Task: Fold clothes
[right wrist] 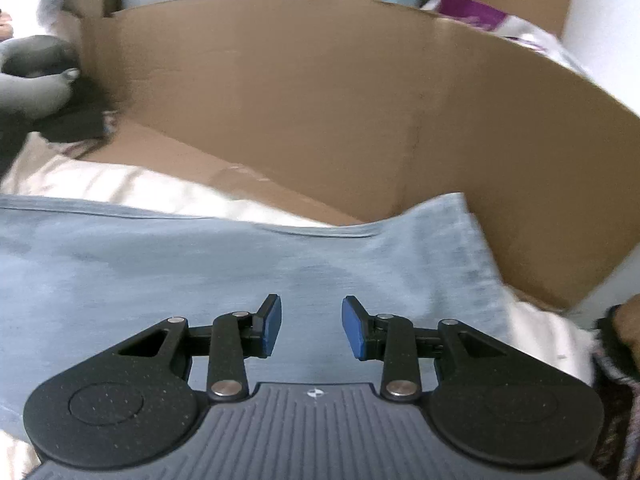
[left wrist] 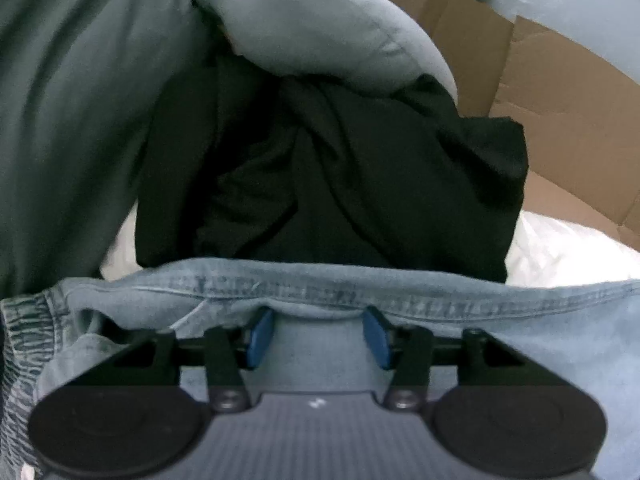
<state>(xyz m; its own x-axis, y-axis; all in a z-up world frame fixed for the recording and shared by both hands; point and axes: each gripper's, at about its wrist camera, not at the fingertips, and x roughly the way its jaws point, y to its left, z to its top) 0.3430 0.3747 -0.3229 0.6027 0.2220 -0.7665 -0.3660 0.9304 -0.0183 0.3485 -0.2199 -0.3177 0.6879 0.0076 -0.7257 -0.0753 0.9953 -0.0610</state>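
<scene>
Light blue jeans (left wrist: pixel 400 292) lie spread across the near part of both views, on a white sheet (left wrist: pixel 568 248). A stitched hem runs sideways just past my left gripper (left wrist: pixel 318 320). Its blue pads (left wrist: pixel 260 336) stand apart, with a soft bulge of denim between them and the hem draped over their tips; they do not press on it. In the right wrist view my right gripper (right wrist: pixel 312 320) hovers open over the flat denim (right wrist: pixel 160 264), near the cloth's right corner. Nothing sits between its pads (right wrist: pixel 354 332).
Beyond the hem lie a crumpled black garment (left wrist: pixel 340 180), a grey-green one (left wrist: pixel 72 120) and a pale blue bundle (left wrist: pixel 320 28). A cardboard box wall (right wrist: pixel 320 100) curves behind the jeans, also at the right (left wrist: pixel 560 100). A grey soft object (right wrist: pixel 36 92) rests far left.
</scene>
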